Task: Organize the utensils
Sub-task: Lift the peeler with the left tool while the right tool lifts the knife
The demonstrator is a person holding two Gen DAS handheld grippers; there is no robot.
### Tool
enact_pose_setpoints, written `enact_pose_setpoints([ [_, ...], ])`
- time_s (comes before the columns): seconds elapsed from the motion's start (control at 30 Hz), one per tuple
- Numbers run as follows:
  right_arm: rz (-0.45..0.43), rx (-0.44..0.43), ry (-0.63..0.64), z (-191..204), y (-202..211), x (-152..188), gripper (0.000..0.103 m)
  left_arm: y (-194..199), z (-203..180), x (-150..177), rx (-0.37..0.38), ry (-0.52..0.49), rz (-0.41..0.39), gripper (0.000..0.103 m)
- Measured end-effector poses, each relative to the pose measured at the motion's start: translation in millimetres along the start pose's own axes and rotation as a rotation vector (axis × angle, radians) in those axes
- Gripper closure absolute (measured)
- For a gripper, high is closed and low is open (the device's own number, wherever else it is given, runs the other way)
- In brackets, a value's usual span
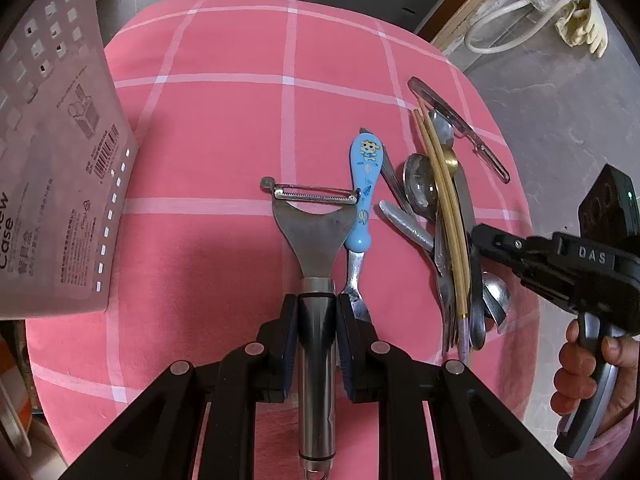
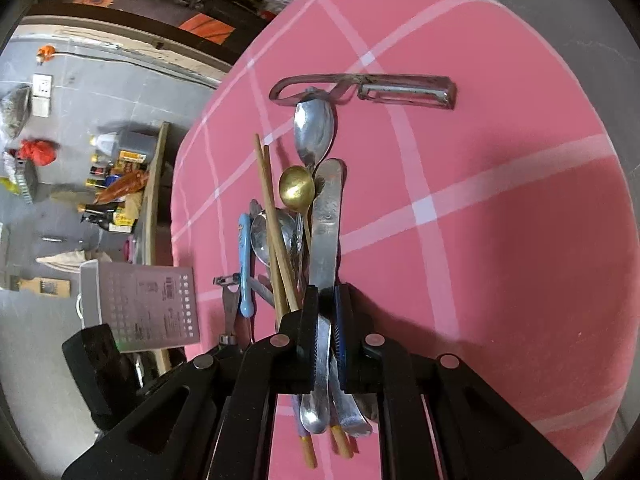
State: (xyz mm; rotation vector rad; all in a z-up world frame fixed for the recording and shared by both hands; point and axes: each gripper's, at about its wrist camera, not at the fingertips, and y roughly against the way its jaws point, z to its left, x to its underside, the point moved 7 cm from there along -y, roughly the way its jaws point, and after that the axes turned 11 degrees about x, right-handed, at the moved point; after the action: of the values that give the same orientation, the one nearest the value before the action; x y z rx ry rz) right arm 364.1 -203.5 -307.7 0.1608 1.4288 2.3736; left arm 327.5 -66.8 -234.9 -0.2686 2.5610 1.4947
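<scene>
Clamped in the left gripper (image 1: 318, 320) was the steel handle of a Y-shaped peeler (image 1: 314, 216), held over the pink checked cloth (image 1: 208, 140), the perforated utensil case (image 1: 52, 168) to its left. Just right lay a blue child's fork (image 1: 365, 184), then the heap of spoons, forks and chopsticks (image 1: 444, 216). The right gripper (image 2: 325, 320) stood narrow around a table knife (image 2: 327, 216) in that heap; whether its pads pressed, I could not tell. A loose hold might drop the knife, or neighbouring handles might drag along.
</scene>
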Motion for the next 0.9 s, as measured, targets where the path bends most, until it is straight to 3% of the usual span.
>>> enact_pose_setpoints([
  [0.2,0.001,-0.003,-0.008,11,-5,-8,0.083,1,2,0,0.017,0.005,0.007,0.085],
  [0.4,0.008,0.043,0.028,20,-11,-18,0.082,0,3,-1,0.023,0.008,0.007,0.085],
  [0.5,0.004,0.069,0.039,21,-11,-19,0.089,0,3,0,0.026,0.006,0.011,0.085],
  [0.6,-0.007,0.045,0.021,18,-8,-18,0.091,0,3,-2,0.03,0.003,0.022,0.085],
  [0.67,-0.023,0.027,0.01,17,-4,-18,0.099,1,4,-2,0.042,0.011,0.027,0.085],
  [0.9,-0.065,-0.019,0.009,9,13,-5,0.102,7,3,3,0.062,-0.004,0.022,0.085],
])
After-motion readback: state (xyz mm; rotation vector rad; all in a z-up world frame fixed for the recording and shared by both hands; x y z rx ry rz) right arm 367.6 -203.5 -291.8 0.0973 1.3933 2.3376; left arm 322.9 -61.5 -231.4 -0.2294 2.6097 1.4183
